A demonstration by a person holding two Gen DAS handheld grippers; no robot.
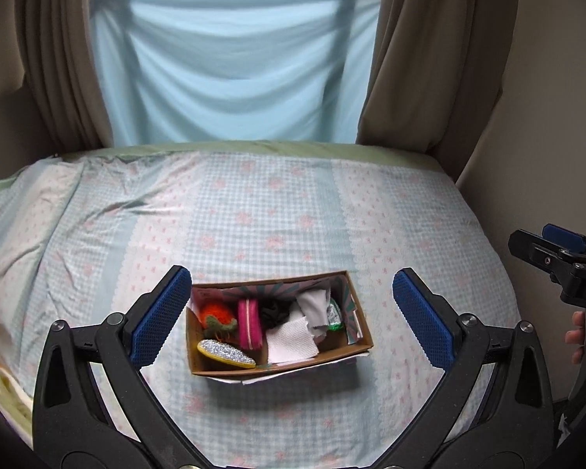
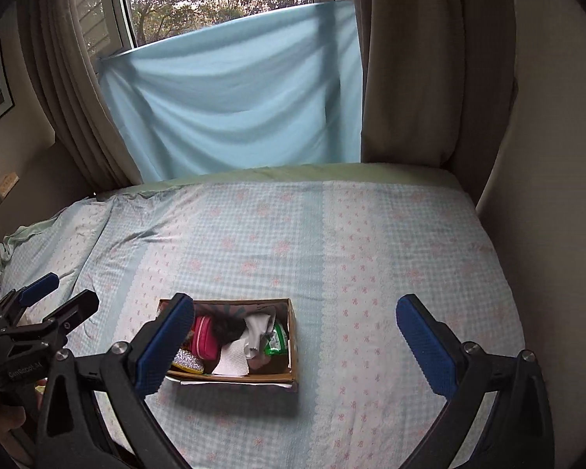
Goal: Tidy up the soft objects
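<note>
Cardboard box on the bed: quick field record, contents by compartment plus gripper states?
surface: checked blue-and-pink bedsheet
container: open brown cardboard box, divided inside
left compartment: orange knitted toy, pink zip pouch, silver glitter oval pad
right compartment: white paper towel, black fluffy item, white cloth, green packet
left gripper: open, empty
right gripper: open, empty

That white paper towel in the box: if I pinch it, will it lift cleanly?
The white paper towel looks thin and creased, so probably floppy and very light. It lies against the crumpled grey cloth in the cardboard box, so that may drag along.
</note>
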